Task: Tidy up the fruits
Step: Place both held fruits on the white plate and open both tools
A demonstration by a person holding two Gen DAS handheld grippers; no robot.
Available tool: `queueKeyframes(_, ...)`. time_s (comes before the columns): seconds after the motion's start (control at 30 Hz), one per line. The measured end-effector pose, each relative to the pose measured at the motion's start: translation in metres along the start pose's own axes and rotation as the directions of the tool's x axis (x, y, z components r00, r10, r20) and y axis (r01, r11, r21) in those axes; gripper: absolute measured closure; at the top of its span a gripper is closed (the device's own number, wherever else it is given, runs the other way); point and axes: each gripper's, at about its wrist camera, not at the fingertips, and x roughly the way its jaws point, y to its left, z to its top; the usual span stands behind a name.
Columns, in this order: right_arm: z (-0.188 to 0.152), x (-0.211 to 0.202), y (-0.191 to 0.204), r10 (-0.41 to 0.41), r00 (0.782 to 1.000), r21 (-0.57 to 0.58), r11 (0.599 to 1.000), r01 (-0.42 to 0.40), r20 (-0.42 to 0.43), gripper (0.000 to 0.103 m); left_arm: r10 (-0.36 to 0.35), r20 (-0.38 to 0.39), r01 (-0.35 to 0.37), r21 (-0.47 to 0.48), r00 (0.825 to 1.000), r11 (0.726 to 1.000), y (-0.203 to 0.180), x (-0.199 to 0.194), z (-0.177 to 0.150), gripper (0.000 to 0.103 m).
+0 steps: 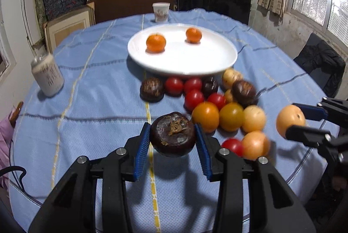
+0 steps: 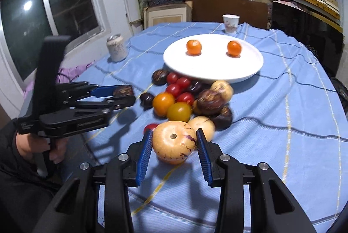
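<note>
Left tool [image 1: 173,137] is pinching a dark brown fruit [image 1: 173,134] between its blue pads, lifted clear of the blue-clothed tabletop [image 1: 91,102]. Right tool [image 2: 174,142] is clamped on a pale yellow fruit [image 2: 174,141] with purple flecks, also raised above the cloth. Between and beyond them sits the pile of red, orange, yellow and dark fruits [image 1: 208,98], bunched against the near rim of the white plate [image 1: 182,67]. Two oranges [image 1: 156,43] sit apart on the plate's far side.
</note>
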Motion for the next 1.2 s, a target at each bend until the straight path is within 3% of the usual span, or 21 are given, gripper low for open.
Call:
queueKeyframes(0.17, 0.026, -0.008, -0.023, -0.027, 0.999, 0.014, 1.000, 0.026, 0.043, 0.062, 0.005, 0.023, -0.006, 0.029, 1.000, 1.000, -0.002, 0.000, 0.029, 0.063)
queueKeyframes(0.33, 0.072, 0.001, -0.055, -0.053, 0.997, 0.041, 0.998, 0.050, 0.060, 0.062, -0.004, 0.009, 0.004, 0.033, 1.000, 0.999, -0.001, 0.027, 0.070, 0.063)
queueKeyframes(0.63, 0.141, 0.078, -0.105, -0.115, 0.993, 0.094, 0.989, 0.117, -0.026, 0.062, -0.020, -0.074, 0.021, 0.015, 0.997, 1.000, 0.001, 0.110, 0.124, 0.063)
queueKeyframes(0.9, 0.152, 0.157, -0.123, -0.159, 0.979, 0.087, 0.981, 0.171, -0.124, 0.062, -0.010, -0.138, 0.012, 0.013, 0.990, 1.000, 0.001, 0.167, 0.138, 0.063)
queueKeyframes(1.2, 0.151, 0.189, -0.128, -0.202, 0.966, 0.063, 0.975, 0.214, -0.161, 0.061, 0.009, -0.166, -0.004, 0.028, 0.986, 1.000, 0.000, 0.188, 0.140, 0.062)
